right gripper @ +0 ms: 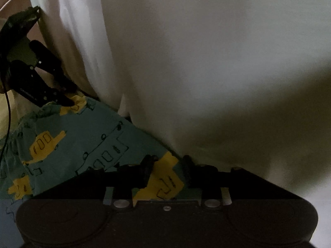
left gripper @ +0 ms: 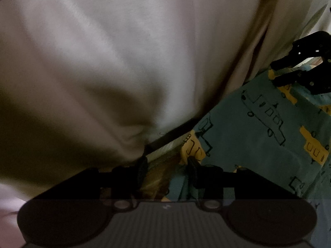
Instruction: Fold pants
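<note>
The pants (left gripper: 248, 136) are teal with yellow and outlined vehicle prints. They hang stretched between the two grippers, close to a person's white shirt (left gripper: 124, 51). My left gripper (left gripper: 167, 164) has its jaws nearly together, with bunched pants fabric pinched between them. The right gripper (left gripper: 279, 73) shows at the right edge, clamped on the other end of the same cloth edge. In the right wrist view the pants (right gripper: 86, 136) run down to the left. My right gripper (right gripper: 167, 165) is shut on a yellow patch of them, and the left gripper (right gripper: 68, 98) grips the far end.
The white shirt (right gripper: 206, 62) fills most of both views, just beyond the fingertips. A thin black cable (right gripper: 8, 111) hangs down the left edge of the right wrist view. The light is dim, and little else shows.
</note>
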The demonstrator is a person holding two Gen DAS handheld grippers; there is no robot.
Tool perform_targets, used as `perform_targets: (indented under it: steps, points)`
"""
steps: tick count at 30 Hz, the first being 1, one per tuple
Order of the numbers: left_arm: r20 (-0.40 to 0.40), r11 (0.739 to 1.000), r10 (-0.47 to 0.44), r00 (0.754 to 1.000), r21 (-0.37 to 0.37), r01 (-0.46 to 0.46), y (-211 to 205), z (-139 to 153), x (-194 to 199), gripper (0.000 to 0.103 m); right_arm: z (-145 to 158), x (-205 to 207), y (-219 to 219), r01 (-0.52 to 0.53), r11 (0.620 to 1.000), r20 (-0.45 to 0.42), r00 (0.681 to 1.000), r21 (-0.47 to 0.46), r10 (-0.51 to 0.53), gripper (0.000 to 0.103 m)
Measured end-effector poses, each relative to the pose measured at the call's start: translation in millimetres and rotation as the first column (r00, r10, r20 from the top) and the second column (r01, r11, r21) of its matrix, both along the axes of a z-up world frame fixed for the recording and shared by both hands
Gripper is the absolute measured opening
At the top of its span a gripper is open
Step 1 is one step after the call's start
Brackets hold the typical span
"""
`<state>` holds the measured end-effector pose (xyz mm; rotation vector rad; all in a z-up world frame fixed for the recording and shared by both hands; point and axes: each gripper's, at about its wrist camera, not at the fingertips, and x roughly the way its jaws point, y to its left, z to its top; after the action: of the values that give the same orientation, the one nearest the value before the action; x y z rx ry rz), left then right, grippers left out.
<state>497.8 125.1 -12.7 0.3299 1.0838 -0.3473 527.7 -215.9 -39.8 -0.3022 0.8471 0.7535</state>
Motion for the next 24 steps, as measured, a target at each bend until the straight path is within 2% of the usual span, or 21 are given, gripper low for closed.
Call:
perform_targets:
  steps: [1,2,5,6,14,24]
  points:
    - [-0.001,1.000,-0.002,1.000,-0.006,0.002,0.6,-0.5,-3.3,0.036,1.2,0.7,-0.8,-0.001,1.000,-0.004,1.000,-0.010,0.001,0.029]
    - [-0.001,1.000,-0.006,1.000,-0.012,0.006,0.5,0.2,-6.7,0.023,0.7,1.9,-0.4,0.001,1.000,-0.007,1.000,-0.022,-0.001,0.019]
    - [0.000,1.000,-0.031,1.000,-0.003,0.031,-3.3,8.2,-12.2,0.005,1.5,-2.4,3.0,0.001,1.000,-0.012,1.000,-0.023,-0.001,0.005]
    - [0.002,0.999,-0.039,0.999,0.000,0.039,-4.8,9.7,-13.1,0.003,3.0,-3.5,2.3,0.000,1.000,-0.010,1.000,-0.027,0.000,0.004]
    - [0.127,0.999,-0.034,0.991,0.019,0.032,-7.0,37.9,-41.3,0.001,17.9,-28.5,-0.3,0.011,0.999,0.076,0.997,-0.043,-0.007,0.003]
    - [0.293,0.998,-0.058,0.954,0.033,0.051,-6.0,80.3,-96.5,0.000,51.0,-91.7,-16.7,0.028,0.999,0.250,0.968,-0.041,-0.017,0.002]
